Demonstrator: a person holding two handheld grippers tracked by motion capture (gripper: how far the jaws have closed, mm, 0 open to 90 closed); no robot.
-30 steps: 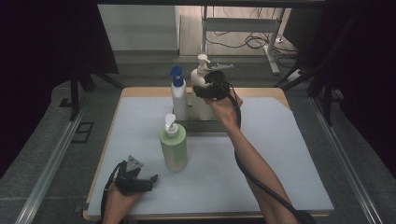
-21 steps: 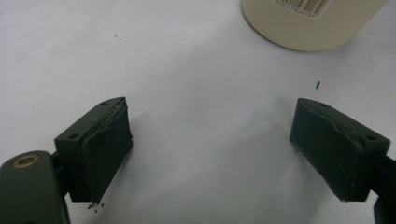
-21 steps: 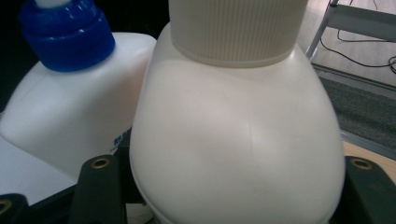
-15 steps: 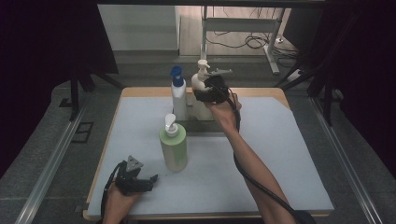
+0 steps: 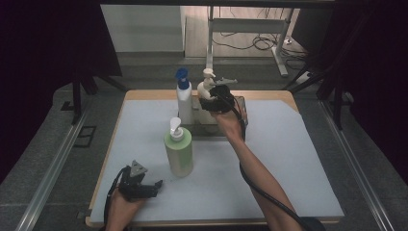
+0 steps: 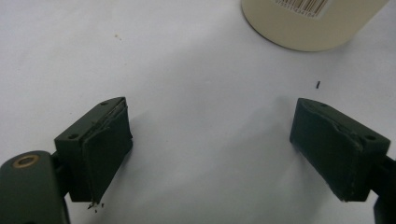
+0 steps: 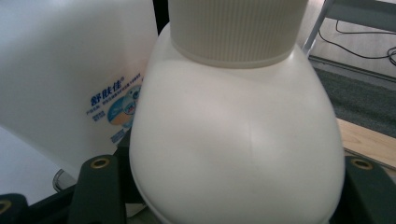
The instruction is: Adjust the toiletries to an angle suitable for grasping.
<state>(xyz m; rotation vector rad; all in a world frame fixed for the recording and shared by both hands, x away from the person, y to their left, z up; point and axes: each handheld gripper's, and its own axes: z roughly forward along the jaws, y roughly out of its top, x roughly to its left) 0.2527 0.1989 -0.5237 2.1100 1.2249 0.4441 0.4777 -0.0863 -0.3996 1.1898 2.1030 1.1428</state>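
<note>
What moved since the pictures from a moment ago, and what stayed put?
The right gripper, shut on the cream pump bottle, has sunk a little, bringing the bottle down towards the clear tray beside the blue-capped bottle. Nothing was let go or newly grabbed. The left gripper stayed open near the table's front edge, and the green bottle kept its place.

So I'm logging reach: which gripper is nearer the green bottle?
Left. The left gripper rests open just beside the green bottle; the right gripper grips the cream bottle farther back.

pump bottle (image 5: 178, 151) mid-table | spray bottle (image 5: 184, 98) behind it | cream bottle (image 5: 208, 86) right of that
</note>
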